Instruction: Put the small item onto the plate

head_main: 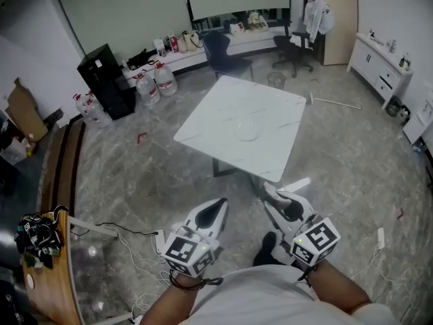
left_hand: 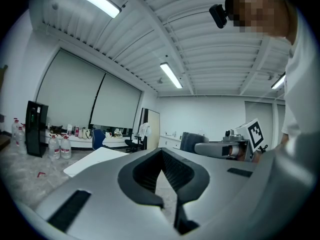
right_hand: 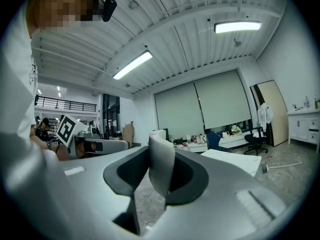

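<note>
A clear glass plate (head_main: 247,131) lies near the middle of a white square table (head_main: 203,131), well ahead of me. Both grippers hang close to my body, over the floor and short of the table. My right gripper (head_main: 276,193) is shut on a small flat white item (head_main: 296,184), which stands upright between its jaws in the right gripper view (right_hand: 161,171). My left gripper (head_main: 220,206) has its jaws together with nothing between them (left_hand: 167,184). The table edge (left_hand: 95,159) appears far off in the left gripper view.
A black cabinet (head_main: 105,80) and water bottles (head_main: 155,81) stand at the back left. Office chairs (head_main: 226,51) sit behind the table. A wooden desk with cables (head_main: 47,249) is at my left, and a power strip (head_main: 380,238) lies on the floor at the right.
</note>
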A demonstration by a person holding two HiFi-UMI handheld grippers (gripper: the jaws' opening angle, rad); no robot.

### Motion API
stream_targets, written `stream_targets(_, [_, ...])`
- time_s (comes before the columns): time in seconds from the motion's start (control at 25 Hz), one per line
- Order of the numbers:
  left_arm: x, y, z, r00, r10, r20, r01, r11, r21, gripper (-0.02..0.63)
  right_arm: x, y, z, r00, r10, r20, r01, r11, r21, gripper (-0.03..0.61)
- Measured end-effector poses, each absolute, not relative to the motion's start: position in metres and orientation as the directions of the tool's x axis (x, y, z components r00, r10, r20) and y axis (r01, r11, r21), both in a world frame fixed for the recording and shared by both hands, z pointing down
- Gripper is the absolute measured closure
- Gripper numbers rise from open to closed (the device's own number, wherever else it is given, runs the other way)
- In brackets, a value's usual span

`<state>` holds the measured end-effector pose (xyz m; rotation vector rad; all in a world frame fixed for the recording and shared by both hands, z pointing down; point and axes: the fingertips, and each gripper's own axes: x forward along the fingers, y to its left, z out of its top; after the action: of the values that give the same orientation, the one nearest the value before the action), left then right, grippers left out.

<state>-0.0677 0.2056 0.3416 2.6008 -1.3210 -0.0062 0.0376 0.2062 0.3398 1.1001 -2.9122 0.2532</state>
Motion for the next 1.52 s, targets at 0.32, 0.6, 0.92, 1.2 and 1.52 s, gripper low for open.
stream_targets(0.32, [-0.022,0.073,0.355,0.544,-0.83,0.125,-0.83,-0.51,0.224,0.607,0.081,0.063,0.361,-0.81,-0.575,0.116,-0.583,0.768,-0.264,0.485])
stream_targets(0.6, [-0.007,-0.001,0.359,0.496,-0.857,0.139,-0.857,-0.458,0.235,0.607,0.096,-0.02,0.377,-0.851,-0.502,0.154,-0.523,0.784,-0.333,0.485])
stream_targets(0.92, [-0.02,-0.072,0.366,0.497,-0.858,0.134,-0.854,-0.455,0.254,0.607,0.085,-0.084,0.394,-0.859,-0.481,0.175,-0.506,0.747,-0.431,0.485])
stream_targets(1.2, [-0.037,-0.165,0.381,0.568,-0.812,0.134,-0.811,-0.524,0.259,0.607,0.063,-0.169,0.416,-0.828,-0.515,0.223,-0.554,0.689,-0.466,0.485])
stream_targets(1.52, [-0.076,-0.26,0.403,0.648,-0.746,0.155,-0.752,-0.593,0.287,0.607,0.019,-0.26,0.454,-0.784,-0.545,0.297,-0.613,0.604,-0.51,0.484])
